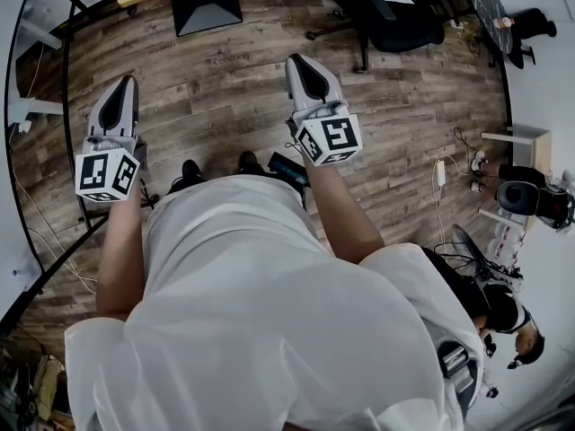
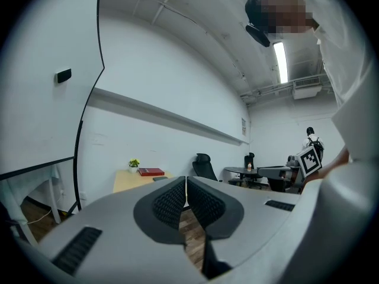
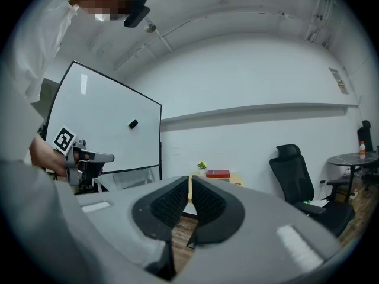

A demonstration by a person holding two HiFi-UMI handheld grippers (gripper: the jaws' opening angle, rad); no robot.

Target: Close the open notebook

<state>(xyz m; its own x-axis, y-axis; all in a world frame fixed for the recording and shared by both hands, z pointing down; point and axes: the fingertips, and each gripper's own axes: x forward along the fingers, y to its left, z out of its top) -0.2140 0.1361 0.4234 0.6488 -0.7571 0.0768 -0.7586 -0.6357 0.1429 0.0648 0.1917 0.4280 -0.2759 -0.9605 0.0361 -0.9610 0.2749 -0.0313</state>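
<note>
Both jaw pairs are pressed together with nothing between them: the left hand-held gripper and the right hand-held gripper point level across the room, well apart from the work.

The only likely task thing is a flat red notebook on the pale wooden tabletop, left of centre in the left gripper view and at centre in the right gripper view. It is too small and far to tell whether its cover lies open or which way it hinges. The head view shows only the tabletop's edge at the top of the frame, not the notebook.

The main risk is a misjudged approach. A small potted plant stands just beside the notebook, and a sweeping cover flip could tip it. Closed tips pushing on a page rather than lifting the cover could slide the notebook toward the tabletop edge or crease the paper.
</note>
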